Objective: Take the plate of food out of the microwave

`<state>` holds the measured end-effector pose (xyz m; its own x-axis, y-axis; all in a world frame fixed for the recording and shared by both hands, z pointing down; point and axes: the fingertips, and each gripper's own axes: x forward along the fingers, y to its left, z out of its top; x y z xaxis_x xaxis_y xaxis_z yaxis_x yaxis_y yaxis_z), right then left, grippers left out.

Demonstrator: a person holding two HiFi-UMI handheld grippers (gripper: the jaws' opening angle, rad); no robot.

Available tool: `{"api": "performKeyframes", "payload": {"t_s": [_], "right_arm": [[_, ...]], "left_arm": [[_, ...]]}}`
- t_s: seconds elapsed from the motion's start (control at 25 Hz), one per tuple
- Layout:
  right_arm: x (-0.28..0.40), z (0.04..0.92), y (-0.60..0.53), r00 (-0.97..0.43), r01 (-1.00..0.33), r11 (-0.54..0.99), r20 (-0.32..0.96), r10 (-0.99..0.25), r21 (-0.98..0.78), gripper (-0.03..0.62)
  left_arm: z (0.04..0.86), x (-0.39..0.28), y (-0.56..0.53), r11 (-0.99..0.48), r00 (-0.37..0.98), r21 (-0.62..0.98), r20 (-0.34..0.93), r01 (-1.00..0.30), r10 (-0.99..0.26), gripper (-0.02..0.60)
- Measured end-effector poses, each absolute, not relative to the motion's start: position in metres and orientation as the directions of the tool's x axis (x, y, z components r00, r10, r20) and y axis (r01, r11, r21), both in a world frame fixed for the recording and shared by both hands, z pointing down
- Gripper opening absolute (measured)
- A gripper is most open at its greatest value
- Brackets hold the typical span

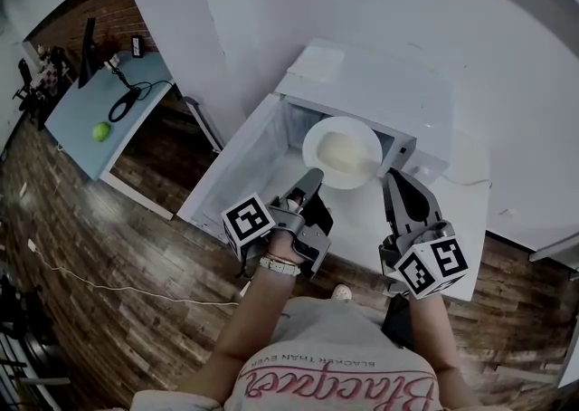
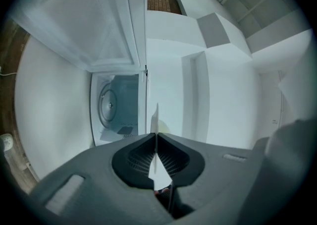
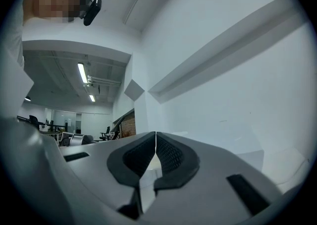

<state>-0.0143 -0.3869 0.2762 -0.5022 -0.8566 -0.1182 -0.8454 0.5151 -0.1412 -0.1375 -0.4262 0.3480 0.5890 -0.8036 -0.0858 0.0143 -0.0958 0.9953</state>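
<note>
On my left the microwave (image 1: 362, 83) door (image 1: 240, 169) hangs wide open, which leaves the mouth of the cavity free to work in. My left gripper (image 1: 310, 178) is pinching the near rim of the plate (image 1: 342, 154). In the left gripper view the rim shows as a thin white edge clamped between the pads, so I read the grip as firm but narrow. The gripper lies roughly level, which I judge is what keeps the pale food from sliding.

The plate sits at the cavity mouth, carried by that one edge. The turntable (image 2: 106, 105) shows bare behind it, so I take the plate to be off the turntable and mostly out.

To the right, my right gripper (image 1: 395, 185) has its jaws pressed together on nothing and sits just beside the plate's right side, not touching it. I would say it is there as a spare. A one-edge hold could let the far side sag, so a support from that side would be sensible.
</note>
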Motion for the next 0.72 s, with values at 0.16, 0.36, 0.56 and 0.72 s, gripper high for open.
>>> {"api": "performKeyframes", "payload": {"t_s": [0.16, 0.36, 0.56, 0.72], "right_arm": [[-0.004, 0.272, -0.388, -0.48, -0.854, 0.498, -0.139, -0.866, -0.155, 0.014], [0.015, 0.271, -0.392, -0.438, -0.874, 0.455, -0.132, -0.889, -0.171, 0.014], [0.032, 0.269, -0.393, -0.425, -0.874, 0.446, -0.145, -0.894, -0.191, 0.014], [0.048, 0.269, -0.39, -0.41, -0.875, 0.433, -0.143, -0.901, -0.216, 0.014]], "left_arm": [[0.343, -0.127, -0.428, -0.106, 0.596, 0.994, -0.095, 0.016, -0.797, 0.015], [0.34, -0.106, -0.432, -0.115, 0.615, 0.993, -0.102, 0.019, -0.782, 0.015], [0.334, -0.079, -0.434, -0.124, 0.636, 0.992, -0.116, 0.032, -0.763, 0.015], [0.328, -0.059, -0.433, -0.132, 0.648, 0.99, -0.134, 0.051, -0.75, 0.015]]}}
